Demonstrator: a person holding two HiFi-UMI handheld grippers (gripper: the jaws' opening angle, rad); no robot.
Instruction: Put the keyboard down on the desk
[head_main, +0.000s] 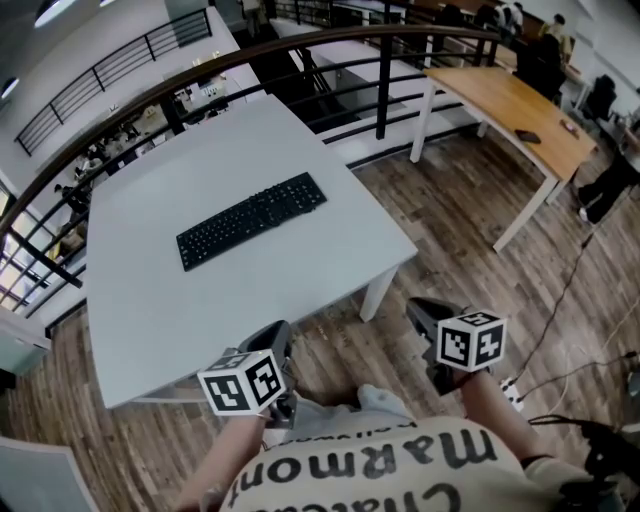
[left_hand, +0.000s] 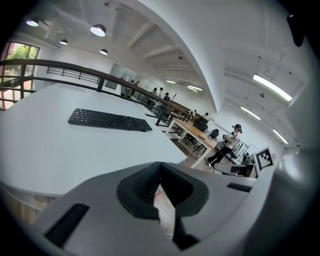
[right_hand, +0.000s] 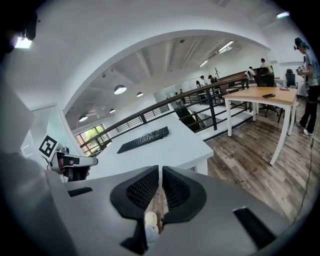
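A black keyboard lies flat on the white desk, slanting from near left to far right; it also shows in the left gripper view as the keyboard and in the right gripper view as the keyboard. My left gripper hangs at the desk's near edge, shut and empty. My right gripper is off the desk's near right corner over the floor, shut with nothing between its pads. Both are well short of the keyboard.
A black railing curves behind the desk. A wooden table stands at the far right, with people beyond it. Wood plank floor lies to the right, with cables near my right side.
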